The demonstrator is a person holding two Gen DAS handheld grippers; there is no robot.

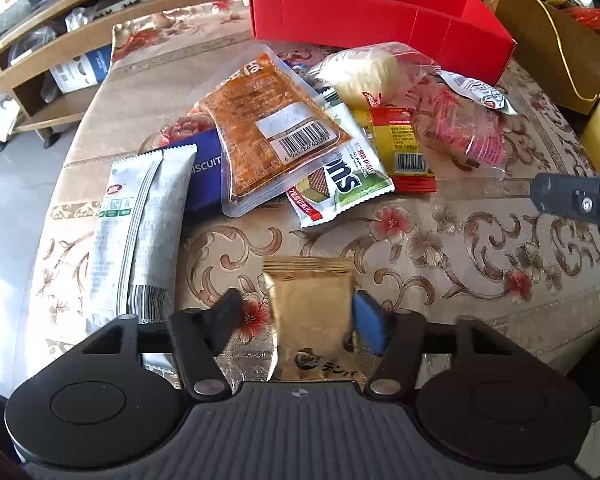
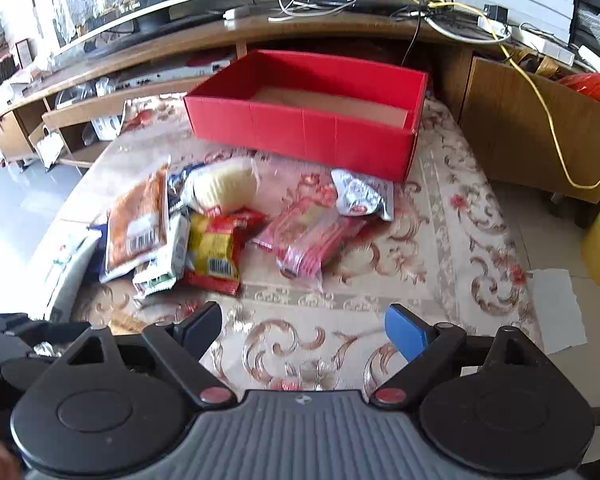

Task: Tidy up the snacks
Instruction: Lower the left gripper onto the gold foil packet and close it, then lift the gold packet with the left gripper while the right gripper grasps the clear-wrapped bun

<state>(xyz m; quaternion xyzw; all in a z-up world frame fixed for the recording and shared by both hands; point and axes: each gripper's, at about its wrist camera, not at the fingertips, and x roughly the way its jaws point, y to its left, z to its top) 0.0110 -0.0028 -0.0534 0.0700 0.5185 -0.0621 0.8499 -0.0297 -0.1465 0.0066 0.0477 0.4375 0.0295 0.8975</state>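
A gold snack packet (image 1: pixel 310 312) lies between the fingers of my left gripper (image 1: pixel 300 312). The blue pad touches its right edge and the black finger stands apart on the left, so the jaws are open around it. A pile of snacks lies beyond: an orange packet (image 1: pixel 268 128), a green wafer pack (image 1: pixel 340 184), a yellow-red pack (image 1: pixel 400 144), a pink pack (image 1: pixel 468 128) and a grey-white bag (image 1: pixel 140 232). The empty red box (image 2: pixel 300 128) stands at the back. My right gripper (image 2: pixel 304 332) is open and empty above the tablecloth.
The floral tablecloth (image 2: pixel 380 300) covers the table. A wooden shelf (image 2: pixel 140 76) runs behind the box. A wooden cabinet (image 2: pixel 540 136) with a yellow cable stands at the right. The right gripper's finger shows in the left wrist view (image 1: pixel 572 196).
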